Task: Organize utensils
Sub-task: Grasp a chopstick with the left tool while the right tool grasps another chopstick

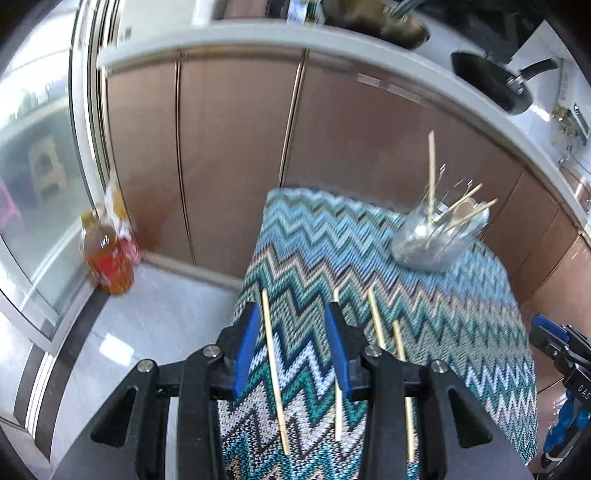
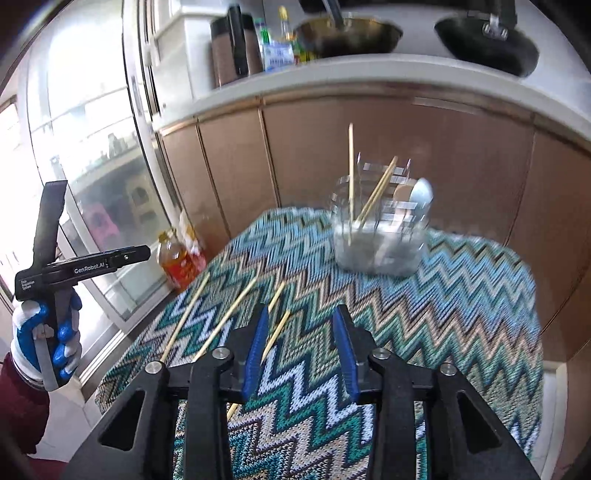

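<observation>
While both grippers are hanging tilted down over a small table draped in a zigzag-knit cloth point(image 1: 424, 295), their blue-padded jaws are standing partly apart and pressing on nothing. In the left wrist view, the left gripper point(image 1: 291, 314) is hovering over the near end of the cloth, and one chopstick point(image 1: 275, 369) is lying on the fabric in the gap between its fingers, touched by neither pad. A second chopstick point(image 1: 337, 413) is showing just inside the right-hand finger, partly hidden by it, and two more point(image 1: 376, 319) point(image 1: 399, 341) are lying just beyond that finger, all roughly parallel and pointing away from the camera.

In the right wrist view, the right gripper point(image 2: 301, 317) is holding a moderate gap with only cloth between its pads; the nearest chopstick point(image 2: 275, 338) is slanting just beside its left-hand finger, passing behind it. A gloved hand point(image 2: 46, 332) at the left edge is gripping the handle of the other tool.

Further back on the cloth, a clear glass jar point(image 2: 380, 229) is standing upright and blurred, holding several chopsticks and a spoon point(image 2: 421, 195) that are leaning at different angles. On the floor beside the table, a bottle of amber liquid point(image 1: 105, 254) is standing against the brown cabinet doors point(image 1: 229, 147). Dark pans point(image 2: 347, 35) are sitting on the counter above.
</observation>
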Motion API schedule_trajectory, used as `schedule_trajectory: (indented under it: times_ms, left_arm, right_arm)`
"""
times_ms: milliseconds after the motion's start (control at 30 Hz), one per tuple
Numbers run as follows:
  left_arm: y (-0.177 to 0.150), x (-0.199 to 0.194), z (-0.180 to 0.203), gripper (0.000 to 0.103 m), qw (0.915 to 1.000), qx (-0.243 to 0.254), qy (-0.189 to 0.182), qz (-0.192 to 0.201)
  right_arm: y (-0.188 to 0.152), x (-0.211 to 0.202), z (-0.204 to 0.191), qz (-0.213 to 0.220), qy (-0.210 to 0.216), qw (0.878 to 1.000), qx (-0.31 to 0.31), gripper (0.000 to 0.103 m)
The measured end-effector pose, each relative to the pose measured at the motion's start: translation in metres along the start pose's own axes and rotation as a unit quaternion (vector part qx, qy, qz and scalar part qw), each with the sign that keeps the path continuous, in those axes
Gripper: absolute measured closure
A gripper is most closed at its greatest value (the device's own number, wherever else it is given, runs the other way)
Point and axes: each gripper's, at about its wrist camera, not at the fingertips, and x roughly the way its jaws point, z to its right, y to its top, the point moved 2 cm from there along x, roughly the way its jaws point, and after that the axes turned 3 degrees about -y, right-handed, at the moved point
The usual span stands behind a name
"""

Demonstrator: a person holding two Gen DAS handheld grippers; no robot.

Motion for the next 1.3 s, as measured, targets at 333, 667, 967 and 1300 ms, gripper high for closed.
schedule_trajectory:
  times_ms: [333,667,967,1300]
  left_arm:
    - [-0.004,0.068,-0.024,0.069,0.9959,-0.020,-0.004,-0.088]
    - [0.005,0.115,-0.035,0.074,0.9860,-0.029,-0.009,-0.164]
    - [-0.003,0.141,-0.037,0.082,0.9752,-0.027,-0.008,-0.220]
    - [0.001,0.152,-0.030,0.086,0.9660,0.005,0.010,-0.258]
  right_arm:
    - [0.000,0.101,-0.008,-0.122,0.047,0.991,0.011,0.079]
    - [-0.006,0.183,-0.013,-0.217,0.061,0.974,0.030,0.081]
    - [-0.009,0.204,-0.018,-0.260,0.049,0.964,0.017,0.082]
    - [-0.001,0.220,-0.016,-0.290,0.054,0.955,0.035,0.082]
